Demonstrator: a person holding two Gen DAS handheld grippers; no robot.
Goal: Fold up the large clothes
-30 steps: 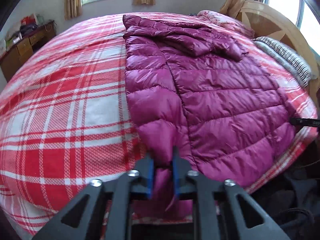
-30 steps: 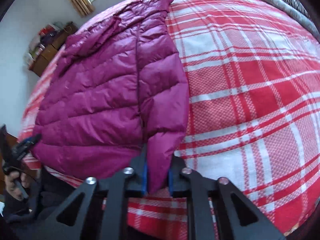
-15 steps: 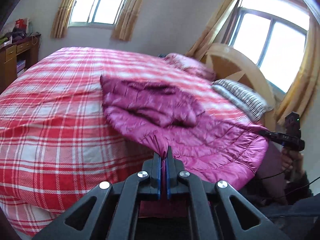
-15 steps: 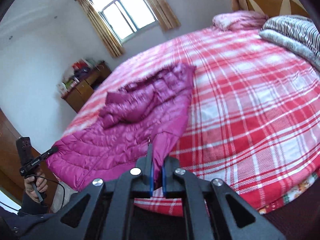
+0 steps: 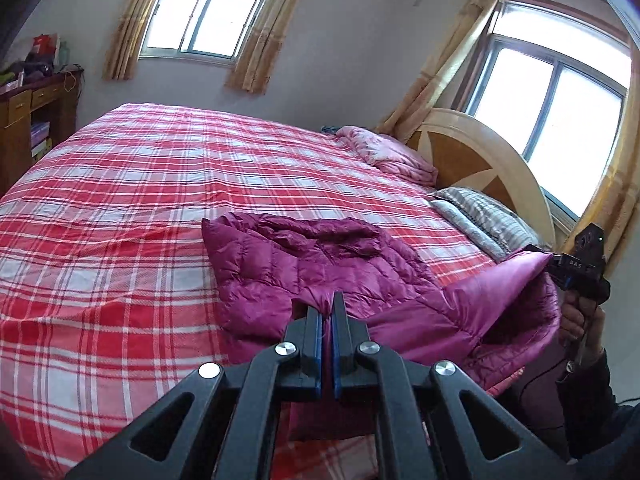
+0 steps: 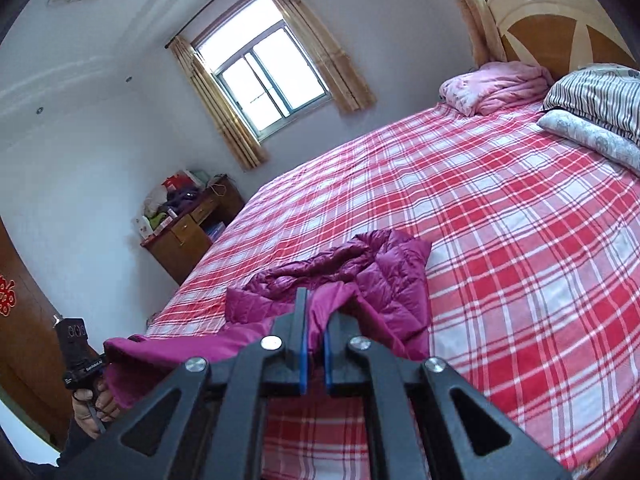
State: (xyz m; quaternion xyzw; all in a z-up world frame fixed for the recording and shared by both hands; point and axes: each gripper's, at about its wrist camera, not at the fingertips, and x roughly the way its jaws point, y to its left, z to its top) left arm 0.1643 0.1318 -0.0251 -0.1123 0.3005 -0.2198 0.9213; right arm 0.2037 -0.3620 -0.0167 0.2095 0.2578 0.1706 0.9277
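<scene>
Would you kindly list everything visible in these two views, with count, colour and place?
jacket: one, magenta, on the bed's near side, near edge lifted
bed: one, red-and-white plaid cover
headboard: one, pale wood with brown panels, at the bed's head
pink quilt: one, folded by the headboard
striped pillow: one, grey and white, by the headboard
grey pillow: one, in front of the striped one
desk: one, brown wood, cluttered top, beyond the bed's foot
windows: two, with tan curtains
left gripper: black, blue pads, shut on the jacket's edge
right gripper: black, blue pads, shut on the jacket's edge
hands: two, on the gripper handles
</scene>
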